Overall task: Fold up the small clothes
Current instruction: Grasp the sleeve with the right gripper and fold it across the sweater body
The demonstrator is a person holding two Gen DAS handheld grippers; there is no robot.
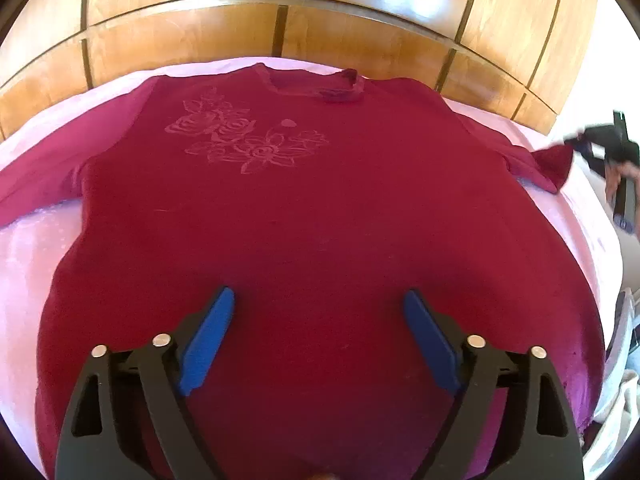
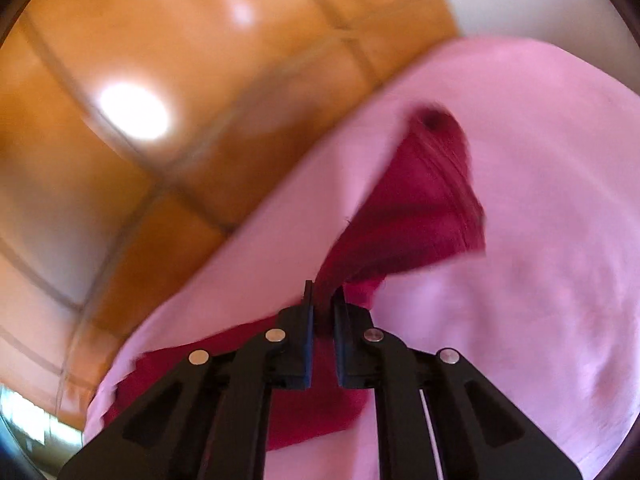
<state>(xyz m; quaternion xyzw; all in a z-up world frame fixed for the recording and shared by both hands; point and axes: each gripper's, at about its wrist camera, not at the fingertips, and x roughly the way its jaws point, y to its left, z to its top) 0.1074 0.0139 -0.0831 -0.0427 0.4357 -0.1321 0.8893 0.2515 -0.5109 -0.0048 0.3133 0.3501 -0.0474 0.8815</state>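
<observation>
lying flat and face up on the pink bed sheet (image 1: 28,280) is a dark red shirt (image 1: 304,220) with a pale flower print (image 1: 244,136), its collar toward the wooden panelled wall (image 1: 360,28). left gripper (image 1: 318,300) hovers over the lower hem — jaws spread wide, nothing between them. right gripper (image 2: 323,292) has its jaws pinching the right sleeve (image 2: 420,208) — cloth lifted off the sheet, view blurred.

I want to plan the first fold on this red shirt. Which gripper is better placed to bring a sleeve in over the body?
Right. The right gripper is already shut on the sleeve, lifted off the pink sheet. The left gripper is open over the shirt near its hem, holding nothing.
</observation>
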